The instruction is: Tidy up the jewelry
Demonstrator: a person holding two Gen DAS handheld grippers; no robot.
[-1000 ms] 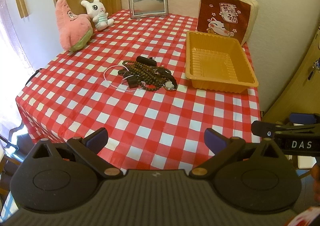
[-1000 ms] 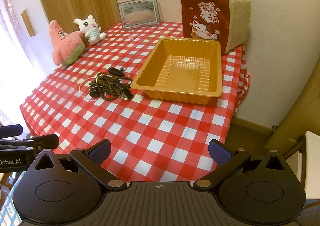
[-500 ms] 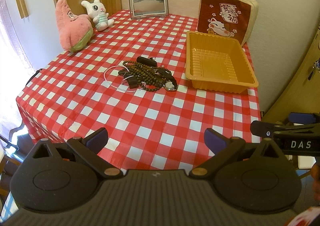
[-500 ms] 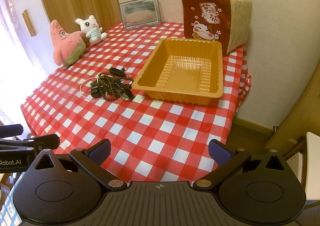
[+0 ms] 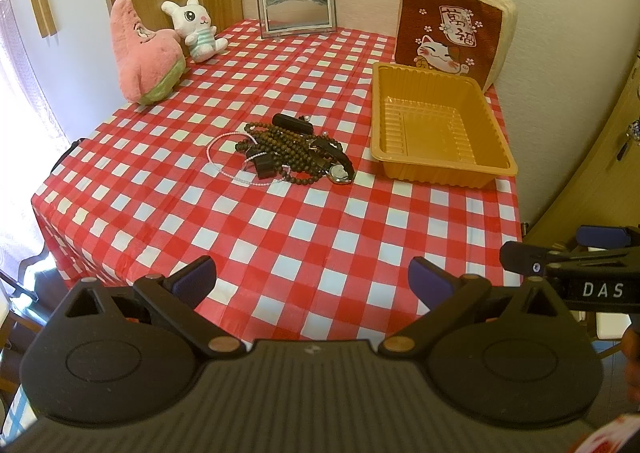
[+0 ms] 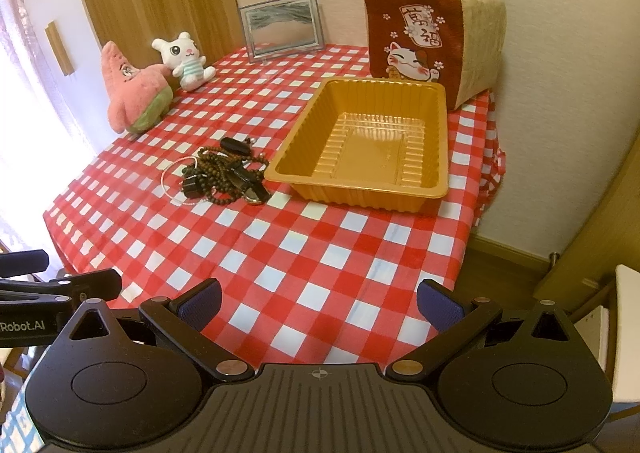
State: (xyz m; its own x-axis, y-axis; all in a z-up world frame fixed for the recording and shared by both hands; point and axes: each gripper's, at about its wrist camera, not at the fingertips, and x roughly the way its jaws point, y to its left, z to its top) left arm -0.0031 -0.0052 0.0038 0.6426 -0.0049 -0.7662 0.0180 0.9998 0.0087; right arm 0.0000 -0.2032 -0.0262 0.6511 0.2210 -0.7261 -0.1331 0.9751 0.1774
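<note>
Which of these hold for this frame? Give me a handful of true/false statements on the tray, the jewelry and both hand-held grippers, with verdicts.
1. The orange tray holds a bead necklace. False: it is empty.
2. The jewelry pile lies on the checked tablecloth, beside the tray. True.
3. The left hand-held gripper is shut on the watch. False: it is open and holds nothing; the watch lies in the pile.
4. The right hand-held gripper is open, near the table's front edge. True.
5. The white bunny plush sits inside the tray. False: it sits at the far left, next to the pink star plush.
</note>
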